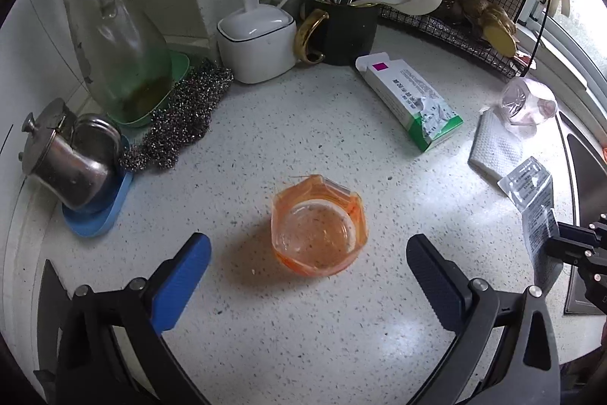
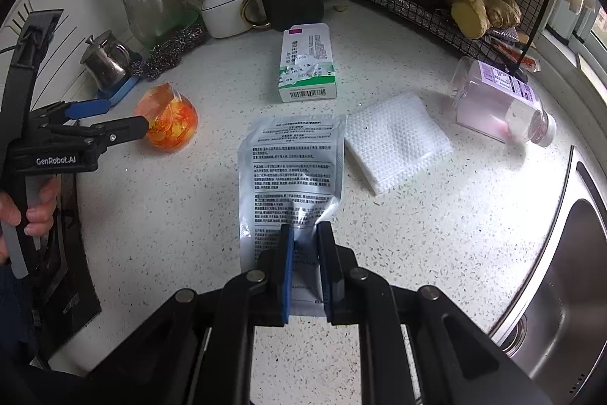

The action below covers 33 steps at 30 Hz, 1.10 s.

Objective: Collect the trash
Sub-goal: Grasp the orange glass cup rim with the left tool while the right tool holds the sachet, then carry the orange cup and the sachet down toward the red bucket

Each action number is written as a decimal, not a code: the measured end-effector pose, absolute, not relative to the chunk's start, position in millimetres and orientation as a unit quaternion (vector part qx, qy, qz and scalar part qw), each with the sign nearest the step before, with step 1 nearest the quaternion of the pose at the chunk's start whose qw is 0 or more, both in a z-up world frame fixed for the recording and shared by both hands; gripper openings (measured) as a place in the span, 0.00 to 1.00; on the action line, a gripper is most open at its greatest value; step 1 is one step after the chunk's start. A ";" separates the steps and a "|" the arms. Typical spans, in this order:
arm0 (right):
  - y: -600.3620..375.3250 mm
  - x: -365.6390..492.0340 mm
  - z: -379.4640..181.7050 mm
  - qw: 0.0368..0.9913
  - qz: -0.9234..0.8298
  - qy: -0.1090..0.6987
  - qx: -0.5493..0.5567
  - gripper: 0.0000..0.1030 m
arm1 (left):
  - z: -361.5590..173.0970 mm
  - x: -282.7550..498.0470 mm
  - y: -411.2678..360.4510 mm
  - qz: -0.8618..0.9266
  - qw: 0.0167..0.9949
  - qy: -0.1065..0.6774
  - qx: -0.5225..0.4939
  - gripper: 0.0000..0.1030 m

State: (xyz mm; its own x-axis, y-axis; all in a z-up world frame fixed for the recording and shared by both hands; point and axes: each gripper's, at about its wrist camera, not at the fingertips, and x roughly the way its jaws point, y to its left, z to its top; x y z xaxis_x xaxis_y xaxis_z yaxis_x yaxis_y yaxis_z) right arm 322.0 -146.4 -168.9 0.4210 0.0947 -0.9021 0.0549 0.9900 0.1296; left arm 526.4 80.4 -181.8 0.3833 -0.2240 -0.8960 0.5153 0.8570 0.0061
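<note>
My right gripper (image 2: 305, 234) is shut on the near end of a silver foil sachet (image 2: 292, 162) printed with small text, its far end resting on the speckled counter; the same sachet (image 1: 531, 192) shows at the right edge of the left wrist view. A crumpled orange plastic cup (image 1: 318, 226) sits on the counter straight ahead of my left gripper (image 1: 309, 253), which is open, its fingers wide on either side of the cup and short of it. From the right wrist view the cup (image 2: 167, 118) lies beside the left gripper (image 2: 114, 118).
A green-and-white carton (image 2: 308, 63), a folded white cloth (image 2: 394, 139) and a toppled pink bottle (image 2: 500, 105) lie on the counter. A black utensil mug (image 1: 345, 33), white lidded pot (image 1: 258, 37), glass jug (image 1: 117, 37), scourers (image 1: 178, 116), small steel pot (image 1: 68, 158) and wire rack (image 1: 455, 6) line the back. A steel sink (image 2: 561, 272) is at right.
</note>
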 end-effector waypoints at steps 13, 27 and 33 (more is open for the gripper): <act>-141.0 327.8 -168.5 0.841 0.008 0.536 0.078 0.11 | -208.0 538.1 59.5 -0.257 0.795 0.525 0.166 0.54; -165.6 313.2 -153.3 0.849 0.059 0.522 0.057 0.11 | -176.0 478.3 53.7 -0.227 0.810 0.524 0.130 0.52; -170.7 307.7 -152.6 0.843 0.130 0.520 0.033 0.11 | -158.8 429.6 57.0 -0.178 0.827 0.527 0.081 0.52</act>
State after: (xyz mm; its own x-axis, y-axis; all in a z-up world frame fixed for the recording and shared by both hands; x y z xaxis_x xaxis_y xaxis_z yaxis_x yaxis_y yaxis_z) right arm 307.7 -170.7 -152.6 0.4248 0.2543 -0.8688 -0.1848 0.9639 0.1918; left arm 429.6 57.0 -158.8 0.3807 -0.2084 -0.9009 0.3796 0.9236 -0.0532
